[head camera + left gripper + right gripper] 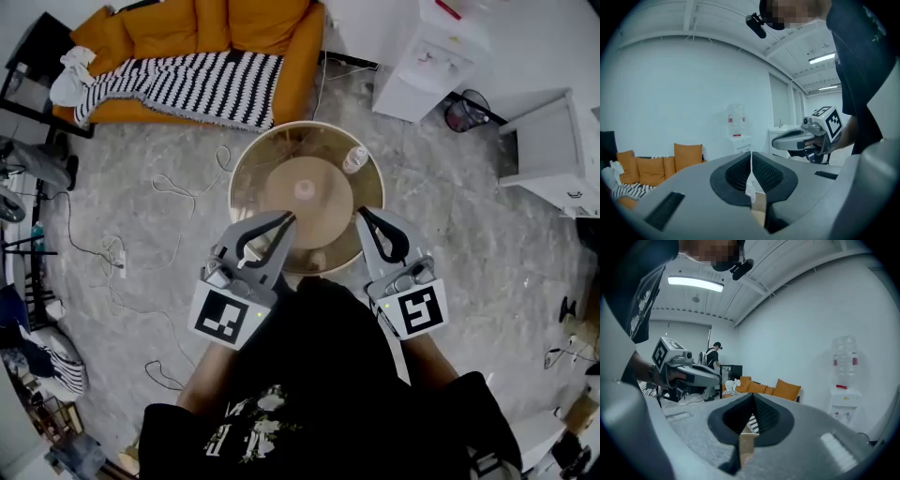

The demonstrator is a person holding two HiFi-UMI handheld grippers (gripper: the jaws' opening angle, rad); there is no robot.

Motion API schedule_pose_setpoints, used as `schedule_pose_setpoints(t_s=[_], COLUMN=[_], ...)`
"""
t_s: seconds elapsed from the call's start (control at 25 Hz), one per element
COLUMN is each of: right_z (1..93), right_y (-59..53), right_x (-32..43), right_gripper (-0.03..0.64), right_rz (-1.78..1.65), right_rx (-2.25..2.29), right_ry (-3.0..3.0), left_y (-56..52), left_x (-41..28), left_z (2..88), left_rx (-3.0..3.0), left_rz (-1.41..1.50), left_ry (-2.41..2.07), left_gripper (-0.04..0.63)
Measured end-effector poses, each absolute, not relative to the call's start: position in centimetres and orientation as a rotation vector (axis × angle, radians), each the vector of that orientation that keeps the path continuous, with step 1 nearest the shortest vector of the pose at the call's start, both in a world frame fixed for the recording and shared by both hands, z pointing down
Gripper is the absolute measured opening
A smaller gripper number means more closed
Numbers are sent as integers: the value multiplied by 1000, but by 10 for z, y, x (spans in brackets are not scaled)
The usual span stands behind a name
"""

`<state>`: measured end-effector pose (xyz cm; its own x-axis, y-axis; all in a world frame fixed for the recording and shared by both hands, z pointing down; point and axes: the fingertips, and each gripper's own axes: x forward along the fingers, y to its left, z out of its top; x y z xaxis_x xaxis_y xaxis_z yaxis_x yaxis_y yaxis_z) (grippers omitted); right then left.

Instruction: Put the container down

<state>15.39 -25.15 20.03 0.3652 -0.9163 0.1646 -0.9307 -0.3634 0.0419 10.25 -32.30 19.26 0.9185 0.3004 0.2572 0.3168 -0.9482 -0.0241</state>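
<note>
Grey marbled floor [469,244], orange sofa [253,23], possibly white cabinet [553,155]

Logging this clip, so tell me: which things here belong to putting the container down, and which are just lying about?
Job: clear container on the round table; left gripper and right gripper, both shut, empty.
Lying about: orange sofa, striped blanket, floor cables, water dispenser.

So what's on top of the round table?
A small clear container stands near the far right side of the round table. The left gripper and right gripper cover its near edge, so anything there can't be seen.
</note>
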Motion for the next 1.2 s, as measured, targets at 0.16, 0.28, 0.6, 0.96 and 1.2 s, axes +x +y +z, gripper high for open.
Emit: schedule_pose_setpoints(t_s=[0.16, 0.28, 0.6, 0.96, 1.2], right_z=[189, 180, 162, 156, 161], right_y=[-253, -254, -276, -297, -307], right_x=[152, 147, 126, 108, 96], right_gripper=[-5, -6, -6, -6, -6], right_rz=[123, 120, 116, 135, 127], right_rx=[2491, 2502, 2557, 2587, 2597], right_ry=[-1694, -1667, -1597, -1529, -1492], left_y=[-329, -333, -354, -371, -379], left_x=[95, 92, 81, 72, 63], left_z=[172, 157, 142, 142, 147], left_rx=[-2993, -2915, -2903, -2895, -2920], left_rz=[-338, -259, -236, -237, -238], left_ry=[-458, -490, -576, -669, -694], left_gripper=[23, 23, 23, 23, 23])
